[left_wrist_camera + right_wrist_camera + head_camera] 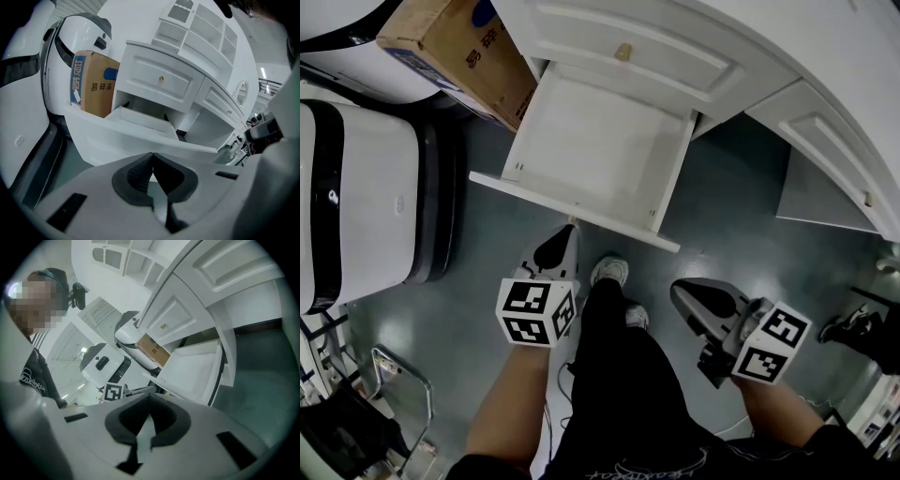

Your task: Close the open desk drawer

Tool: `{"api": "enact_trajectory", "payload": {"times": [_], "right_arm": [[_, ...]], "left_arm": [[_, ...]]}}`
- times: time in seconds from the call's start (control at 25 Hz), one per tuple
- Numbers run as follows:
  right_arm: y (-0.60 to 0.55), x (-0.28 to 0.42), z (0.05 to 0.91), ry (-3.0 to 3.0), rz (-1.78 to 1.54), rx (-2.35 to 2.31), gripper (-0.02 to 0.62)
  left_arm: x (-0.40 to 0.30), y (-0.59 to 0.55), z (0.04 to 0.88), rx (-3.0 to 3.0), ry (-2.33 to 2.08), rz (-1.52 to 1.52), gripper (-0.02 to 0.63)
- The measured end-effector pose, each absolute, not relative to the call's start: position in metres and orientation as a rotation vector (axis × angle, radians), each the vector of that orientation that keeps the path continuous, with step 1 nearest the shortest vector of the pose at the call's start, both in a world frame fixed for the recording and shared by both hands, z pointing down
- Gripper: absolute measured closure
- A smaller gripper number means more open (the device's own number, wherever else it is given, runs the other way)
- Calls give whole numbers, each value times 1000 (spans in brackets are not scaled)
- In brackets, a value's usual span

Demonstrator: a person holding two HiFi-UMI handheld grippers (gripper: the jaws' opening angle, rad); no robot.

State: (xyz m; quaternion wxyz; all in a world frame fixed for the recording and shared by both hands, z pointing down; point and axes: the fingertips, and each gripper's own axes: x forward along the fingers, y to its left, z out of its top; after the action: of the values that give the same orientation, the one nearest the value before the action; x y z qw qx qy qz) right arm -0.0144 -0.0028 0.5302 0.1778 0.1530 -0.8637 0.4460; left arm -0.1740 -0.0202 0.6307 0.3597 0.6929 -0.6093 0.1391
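- One drawer (600,141) stands pulled out of the white bench (806,37), its front panel toward the person.
- Left gripper (570,230): fingers (140,171) pressed together on nothing, tips just beside the drawer's front panel; contact cannot be confirmed.
- Right gripper (680,291): fingers (161,416) together, holding nothing, over the floor (487,300) and apart from the drawer.
- Cardboard box (459,42) sits just left of the drawer.

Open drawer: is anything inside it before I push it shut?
The drawer shows a bare white bottom in the head view, with nothing lying in it. Its rear strip runs under the desk front, so that part is hidden.
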Motion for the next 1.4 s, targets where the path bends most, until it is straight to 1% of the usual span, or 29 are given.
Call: {"api": "enact_trajectory", "payload": {"times": [0.24,0.8,1.4], "right_arm": [[-2,-15,529,-2473,1202,430,589],[-8,-2,531,-2468,1270,514,589],[-22,-6,530,-2470,1300,550,589]], "left_arm": [[-175,-28,637,1778,-1562,366,601],[-175,-37,639,1788,-1549,412,601],[-175,-66,640,1791,-1534,433,601]]}}
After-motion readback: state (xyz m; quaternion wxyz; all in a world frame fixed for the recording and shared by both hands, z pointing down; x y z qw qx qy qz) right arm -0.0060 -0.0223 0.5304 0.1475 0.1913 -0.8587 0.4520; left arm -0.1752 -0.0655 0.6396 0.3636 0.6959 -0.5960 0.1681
